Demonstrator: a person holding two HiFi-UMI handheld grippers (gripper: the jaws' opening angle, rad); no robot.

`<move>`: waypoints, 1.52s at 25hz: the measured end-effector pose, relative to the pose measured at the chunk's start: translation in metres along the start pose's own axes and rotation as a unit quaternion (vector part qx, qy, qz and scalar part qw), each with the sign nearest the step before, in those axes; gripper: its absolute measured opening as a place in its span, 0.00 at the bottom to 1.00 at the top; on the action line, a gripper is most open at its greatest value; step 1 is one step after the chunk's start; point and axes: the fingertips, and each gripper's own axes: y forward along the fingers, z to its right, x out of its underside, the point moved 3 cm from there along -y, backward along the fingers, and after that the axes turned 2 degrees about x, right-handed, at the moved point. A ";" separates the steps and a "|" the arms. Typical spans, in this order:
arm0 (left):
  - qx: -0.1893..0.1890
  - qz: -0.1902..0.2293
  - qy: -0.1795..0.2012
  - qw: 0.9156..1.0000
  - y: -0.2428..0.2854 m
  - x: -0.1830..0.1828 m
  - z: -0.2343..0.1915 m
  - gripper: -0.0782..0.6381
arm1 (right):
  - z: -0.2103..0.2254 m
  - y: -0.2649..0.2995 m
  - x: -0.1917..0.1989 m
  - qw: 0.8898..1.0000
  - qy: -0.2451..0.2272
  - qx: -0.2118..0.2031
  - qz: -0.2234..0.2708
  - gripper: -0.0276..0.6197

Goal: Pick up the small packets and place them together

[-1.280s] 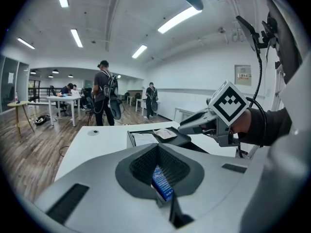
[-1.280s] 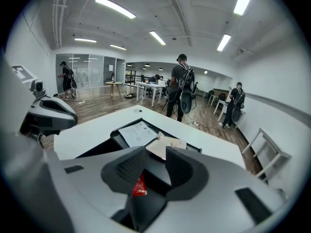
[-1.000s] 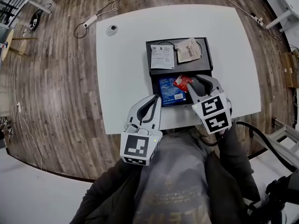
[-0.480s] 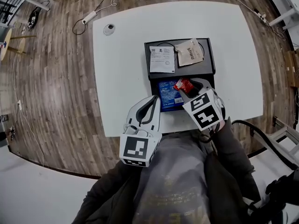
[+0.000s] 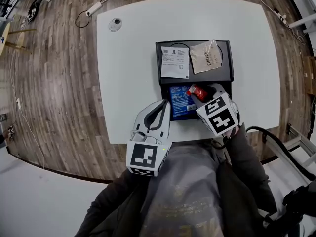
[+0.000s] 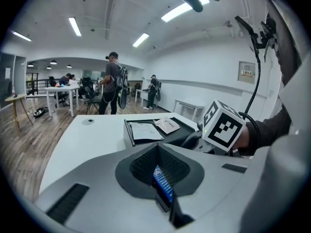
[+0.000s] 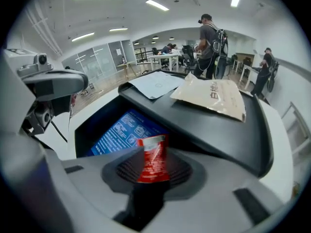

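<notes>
A black tray (image 5: 158, 63) has two compartments. In the far one lie a white packet (image 5: 174, 62) and a beige packet (image 5: 207, 57). The near one holds a blue packet (image 5: 180, 101). My right gripper (image 5: 209, 93) points steeply down over that near compartment, and its jaws have just been opening. A small red packet (image 7: 152, 158) stands between them, flat face toward the camera and just over the blue packet (image 7: 119, 130). My left gripper (image 5: 160, 108) hovers shut and empty at the tray's near left corner.
The tray sits on a white table (image 5: 128, 83) whose near edge runs under both grippers. A small round object (image 5: 115, 24) lies at the table's far left corner. People stand at tables in the room behind.
My right gripper has sunk and tipped down toward the near compartment, and the red packet came with it. The left gripper has dropped slightly.
</notes>
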 end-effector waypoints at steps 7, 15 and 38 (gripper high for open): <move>-0.003 0.010 0.000 1.000 -0.004 -0.002 0.000 0.11 | -0.007 -0.007 -0.001 1.000 -0.016 0.007 0.015 0.10; 0.006 0.037 0.016 0.999 -0.025 -0.004 0.016 0.11 | -0.033 -0.045 -0.012 0.997 -0.036 0.015 0.064 0.10; -0.015 0.065 0.027 0.997 -0.009 -0.042 0.016 0.11 | 0.062 -0.112 -0.082 0.982 -0.024 0.109 0.156 0.10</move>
